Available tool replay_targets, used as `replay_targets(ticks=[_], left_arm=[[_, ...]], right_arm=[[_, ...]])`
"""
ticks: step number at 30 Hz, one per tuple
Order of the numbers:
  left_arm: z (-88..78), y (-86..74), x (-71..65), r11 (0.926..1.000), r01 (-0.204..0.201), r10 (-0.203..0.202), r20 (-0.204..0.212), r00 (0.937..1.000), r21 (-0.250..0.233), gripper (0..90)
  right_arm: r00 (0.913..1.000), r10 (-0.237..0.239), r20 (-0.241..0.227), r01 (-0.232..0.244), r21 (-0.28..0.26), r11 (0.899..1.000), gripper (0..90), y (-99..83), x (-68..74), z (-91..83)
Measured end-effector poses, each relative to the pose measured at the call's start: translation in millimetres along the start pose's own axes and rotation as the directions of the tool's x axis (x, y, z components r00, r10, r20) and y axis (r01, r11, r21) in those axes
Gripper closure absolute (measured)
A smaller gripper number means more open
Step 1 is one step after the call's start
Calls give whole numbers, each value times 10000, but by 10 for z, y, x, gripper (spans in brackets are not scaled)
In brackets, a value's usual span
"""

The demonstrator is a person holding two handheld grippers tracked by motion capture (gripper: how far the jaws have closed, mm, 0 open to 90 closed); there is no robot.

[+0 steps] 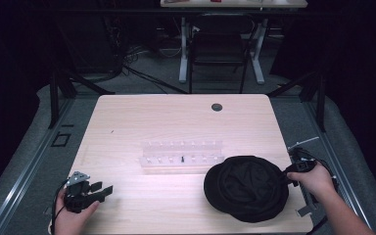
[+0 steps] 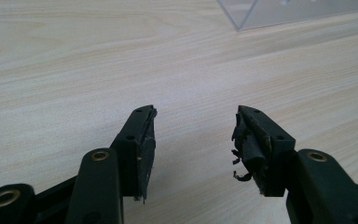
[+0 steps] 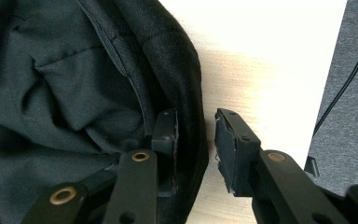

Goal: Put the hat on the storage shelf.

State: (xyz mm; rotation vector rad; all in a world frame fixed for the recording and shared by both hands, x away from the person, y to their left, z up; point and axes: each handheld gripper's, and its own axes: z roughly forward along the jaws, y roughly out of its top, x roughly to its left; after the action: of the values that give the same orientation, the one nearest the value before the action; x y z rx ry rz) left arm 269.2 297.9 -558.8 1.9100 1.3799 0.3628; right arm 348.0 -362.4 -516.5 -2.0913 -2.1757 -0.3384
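Clearly the right gripper, jaws straddling the hat brim without pinching (left gripper spread, empty), may slip off.

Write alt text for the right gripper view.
The right tool straddles the rim of a black fabric hat, one jaw inside it and one outside, with a gap left at the outer pad. Pale wooden table lies beyond, and grey floor at the right.

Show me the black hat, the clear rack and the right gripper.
hat [image 1: 247, 188], high view, crumpled lining.
rack [image 1: 182, 155], high view, front row.
right gripper [image 3: 196, 144], right gripper view, gap between jaws at hat's rim.
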Motion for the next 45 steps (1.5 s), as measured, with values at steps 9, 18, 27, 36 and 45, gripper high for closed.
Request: replay_targets(ticks=[9,18,27,36,45], left_arm=[[1,-2,0,10000,-13,13,12,10000,37,478],[14,-4,-1,10000,1,-1,7,10000,19,480],[22,-7,6,9999,-20,20,32,10000,115,481],[29,-9,4,9999,35,-35,11,10000,119,481],[26,-11,9,9999,-9,9,-3,10000,161,481]], right_arm=[[9988,-449,206,440,383,9983,687,59,1,26],[9997,-233,-89,236,283,9993,769,69,16,55],[9993,-278,-256,282,159,9995,862,54,32,18],[9968,-248,-758,264,196,9995,876,43,3,-85],[9901,-61,-1403,77,103,9999,879,7,-15,-193]])
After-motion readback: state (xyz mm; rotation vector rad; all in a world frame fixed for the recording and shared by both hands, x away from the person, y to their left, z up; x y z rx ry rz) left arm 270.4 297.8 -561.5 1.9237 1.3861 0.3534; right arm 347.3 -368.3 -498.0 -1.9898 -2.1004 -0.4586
